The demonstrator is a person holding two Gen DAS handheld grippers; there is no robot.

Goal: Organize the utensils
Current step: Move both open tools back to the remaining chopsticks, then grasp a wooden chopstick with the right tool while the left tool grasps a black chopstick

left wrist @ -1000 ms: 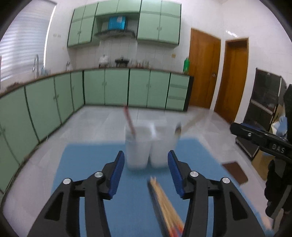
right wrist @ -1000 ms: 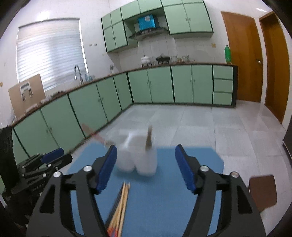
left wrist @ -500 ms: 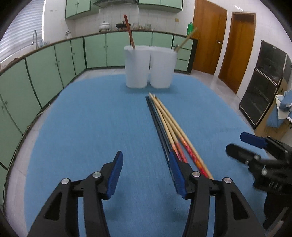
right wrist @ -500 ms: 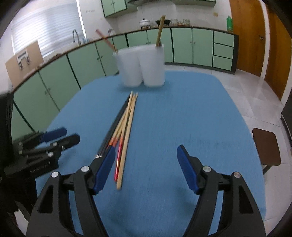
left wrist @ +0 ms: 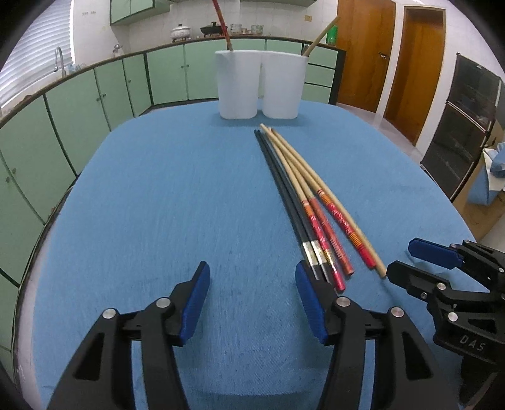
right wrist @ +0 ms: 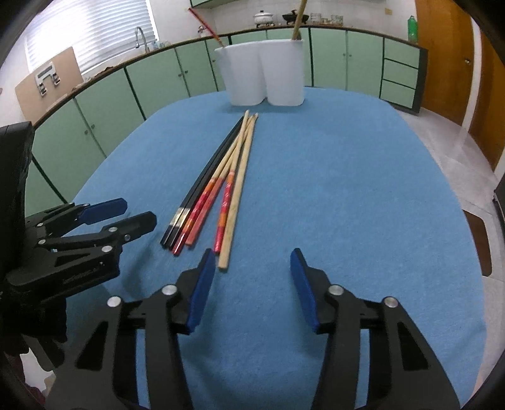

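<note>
Several chopsticks (left wrist: 311, 202) lie side by side on the blue table: black ones, red-handled ones and a plain wooden one; they also show in the right wrist view (right wrist: 217, 186). A white two-compartment holder (left wrist: 260, 85) stands at the far edge, with a red chopstick (left wrist: 221, 23) in its left cup and a wooden one (left wrist: 320, 36) in its right; the holder also shows in the right wrist view (right wrist: 265, 75). My left gripper (left wrist: 252, 295) is open and empty, just left of the near ends. My right gripper (right wrist: 251, 284) is open and empty, just right of them.
The blue table (left wrist: 157, 205) has rounded edges with floor below. Green cabinets (left wrist: 94, 91) line the far walls. A brown stool (right wrist: 481, 239) stands right of the table. Each gripper shows in the other's view, the right one (left wrist: 442, 277) and the left one (right wrist: 94, 227).
Both grippers have pulled back from the holder toward the table's near edge and dropped lower. The chopsticks' near ends now lie just ahead of the fingers. Both stayed open.
</note>
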